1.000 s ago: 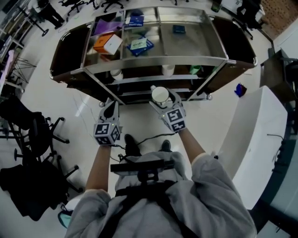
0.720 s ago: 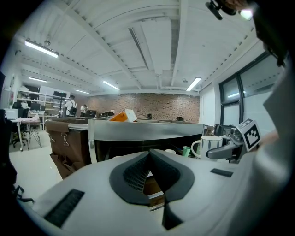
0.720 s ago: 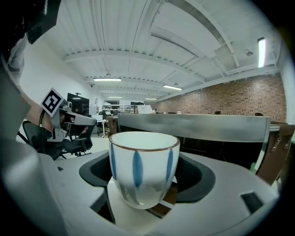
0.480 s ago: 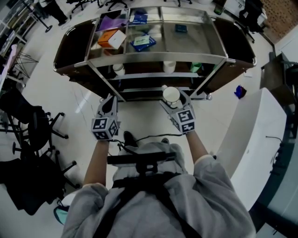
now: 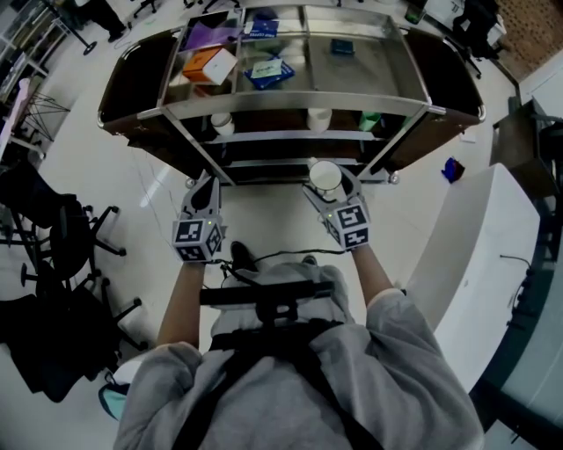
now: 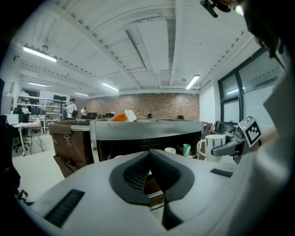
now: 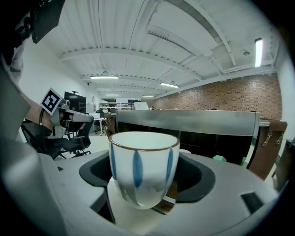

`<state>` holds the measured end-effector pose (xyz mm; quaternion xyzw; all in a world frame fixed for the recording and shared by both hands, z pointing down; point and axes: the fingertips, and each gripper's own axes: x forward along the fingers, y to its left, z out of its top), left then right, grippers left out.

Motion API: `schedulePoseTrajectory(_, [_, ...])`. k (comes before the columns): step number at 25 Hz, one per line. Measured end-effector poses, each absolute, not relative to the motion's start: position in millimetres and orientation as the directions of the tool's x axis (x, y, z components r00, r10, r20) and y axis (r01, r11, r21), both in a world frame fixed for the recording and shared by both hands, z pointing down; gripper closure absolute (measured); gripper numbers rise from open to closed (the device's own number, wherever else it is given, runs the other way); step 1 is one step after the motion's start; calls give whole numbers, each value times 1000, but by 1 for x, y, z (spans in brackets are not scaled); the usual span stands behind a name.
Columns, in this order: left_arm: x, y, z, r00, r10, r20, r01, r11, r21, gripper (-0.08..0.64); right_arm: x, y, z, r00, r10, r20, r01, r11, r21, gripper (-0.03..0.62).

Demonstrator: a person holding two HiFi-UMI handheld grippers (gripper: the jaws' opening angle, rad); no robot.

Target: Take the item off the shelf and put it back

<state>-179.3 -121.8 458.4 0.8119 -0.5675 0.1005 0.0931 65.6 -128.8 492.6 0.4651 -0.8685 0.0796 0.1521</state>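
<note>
– Cup (image 7: pixel 144 166) first: where is it?
– Off the shelf, upright in the air in front of the cart (image 5: pixel 290 107). It is white with blue stripes and a brown rim, and from above its inside shows plain white. The right gripper (image 5: pixel 328 183) has it, with its jaws spread wide and the dark pads pressed on the cup's two sides.
– And the left gripper (image 5: pixel 205 185)?
– Its jaws are closed together with nothing between them. It hangs level with the right one and well apart from it.
– What sits in the cart's top tray?
– There are three compartments. The left one holds an orange-and-white box (image 5: pixel 209 64) with a purple pack (image 5: pixel 209 35) behind it. The middle one holds a blue packet (image 5: pixel 268 72) and, farther back, a blue box (image 5: pixel 259 25). The right one holds a small dark blue item (image 5: pixel 341 48).
– And the shelf below?
– A white cup at the left (image 5: pixel 222 123), a second white cup (image 5: pixel 318 119) near the middle, and a green cup (image 5: pixel 369 121) to its right. I cannot tell what is in them. A brown bag (image 5: pixel 127 79) hangs at the cart's left end.
– Floor and room?
– The floor (image 5: pixel 149 202) is pale and glossy. Black office chairs (image 5: pixel 62 246) stand at the left and a white counter (image 5: pixel 479 255) at the right. The gripper views show a brick wall (image 6: pixel 143 102) and strip lights (image 6: pixel 39 53) on a white ceiling.
</note>
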Motion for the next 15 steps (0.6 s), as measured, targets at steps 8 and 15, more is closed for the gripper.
schedulePoseTrajectory(8, [-186,-121,462,321,-906,277,-946,-323,37,555,57,-134,495,-528,-781,334,-828,560,-1,189])
schedulePoseTrajectory(15, [-190,-124,464,320,-906,277,-946,-319,48,555,50,-140,498,-529,-781,333,-830,558,-9,189])
